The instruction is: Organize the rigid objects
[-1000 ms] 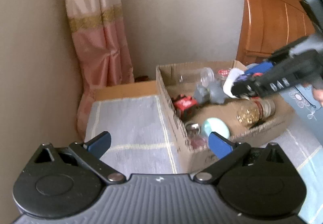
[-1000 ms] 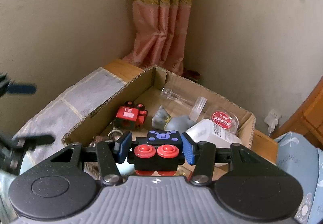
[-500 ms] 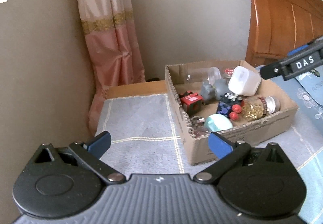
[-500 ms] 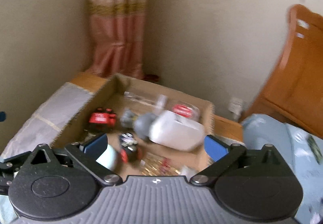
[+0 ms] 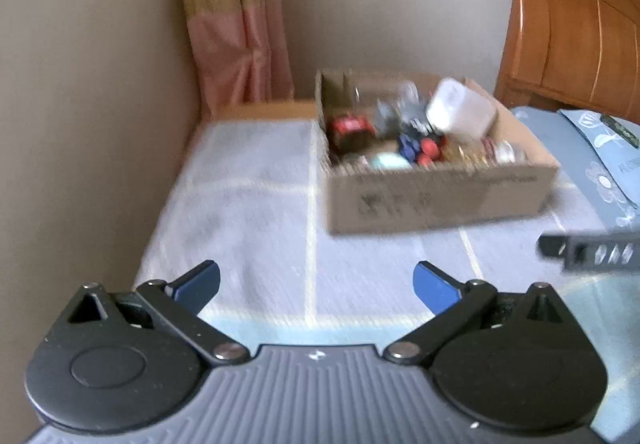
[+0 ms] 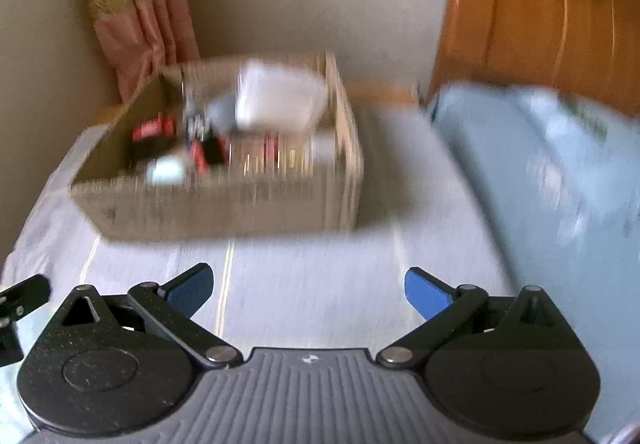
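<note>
The bed [image 5: 256, 204] carries everything here. It is covered with a pale grey-lilac sheet [image 6: 312, 284] that has thin cream lines crossing it. At the far end, a strip of bare wood [image 5: 264, 110] shows beyond the sheet.

Directly on the sheet stands an open cardboard box [image 5: 436, 198], at about 1 o'clock in the left view and about 11 o'clock in the right view [image 6: 224, 204]. It is full of small things, too blurred to name safely.

A light blue pillow [image 6: 560, 180] with a flower print lies at 3 o'clock, just beside the box but apart from it.
</note>
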